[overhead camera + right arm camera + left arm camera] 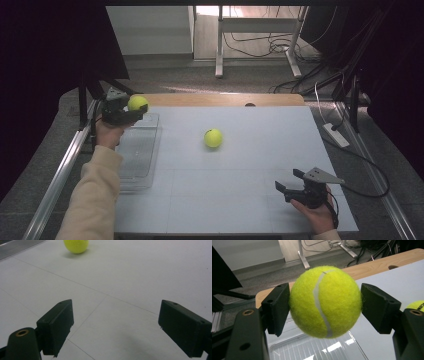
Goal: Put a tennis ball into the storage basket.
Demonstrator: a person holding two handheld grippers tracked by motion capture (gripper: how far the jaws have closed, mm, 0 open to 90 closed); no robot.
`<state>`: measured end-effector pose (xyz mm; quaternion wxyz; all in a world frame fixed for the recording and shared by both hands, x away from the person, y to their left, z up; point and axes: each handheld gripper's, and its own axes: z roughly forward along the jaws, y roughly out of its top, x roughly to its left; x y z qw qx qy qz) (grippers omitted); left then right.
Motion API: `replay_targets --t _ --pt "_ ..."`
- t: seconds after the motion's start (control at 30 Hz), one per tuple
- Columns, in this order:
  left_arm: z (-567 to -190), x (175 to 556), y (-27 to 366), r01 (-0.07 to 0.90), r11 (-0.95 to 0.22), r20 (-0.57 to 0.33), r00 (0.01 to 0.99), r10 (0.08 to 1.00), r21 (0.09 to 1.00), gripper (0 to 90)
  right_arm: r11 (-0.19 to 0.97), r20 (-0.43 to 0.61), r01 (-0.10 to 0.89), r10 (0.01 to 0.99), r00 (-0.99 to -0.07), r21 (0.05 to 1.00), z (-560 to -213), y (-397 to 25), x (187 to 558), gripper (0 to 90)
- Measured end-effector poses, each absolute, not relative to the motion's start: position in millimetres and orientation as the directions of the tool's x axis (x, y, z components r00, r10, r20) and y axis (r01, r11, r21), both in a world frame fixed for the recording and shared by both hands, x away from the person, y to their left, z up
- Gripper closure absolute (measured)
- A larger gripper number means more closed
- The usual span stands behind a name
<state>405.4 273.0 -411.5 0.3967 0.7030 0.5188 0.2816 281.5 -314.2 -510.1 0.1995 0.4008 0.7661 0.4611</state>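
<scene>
1. Nearest our high camera: sleeved left forearm [92, 195] at bottom left, right hand [317, 212] at the near right table edge
2. We hold the left gripper [131, 112] raised over the far end of the clear ribbed plastic tray [137, 165] on the left side of the pale grey tabletop [240, 175]
3. Left gripper is clamped on a fuzzy yellow-green tennis ball with a white seam [325, 301]; both black pads press its sides, ball is off the surface, tray below it in the left gripper view
4. Second yellow-green tennis ball [213, 138] sits on the tabletop near centre, apart from the tray and both grippers
5. Our right gripper [289, 181] is low over the near right of the table, jaws spread wide with nothing between them; the second ball lies well ahead of it
</scene>
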Motion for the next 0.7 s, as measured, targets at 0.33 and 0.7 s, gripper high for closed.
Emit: replay_targets --t 0.33,0.7 --pt "-415 412 277 0.527 -0.151 -0.005 0.283 0.959 0.837 27.5 0.255 0.063 0.430 0.798 -0.600 0.866 -510 -314 282 13.2" --pt "-422 420 281 0.558 -0.152 -0.004 0.269 0.963 0.816 27.5 0.257 0.061 0.431 0.799 -0.599 0.865 -510 -314 281 13.2"
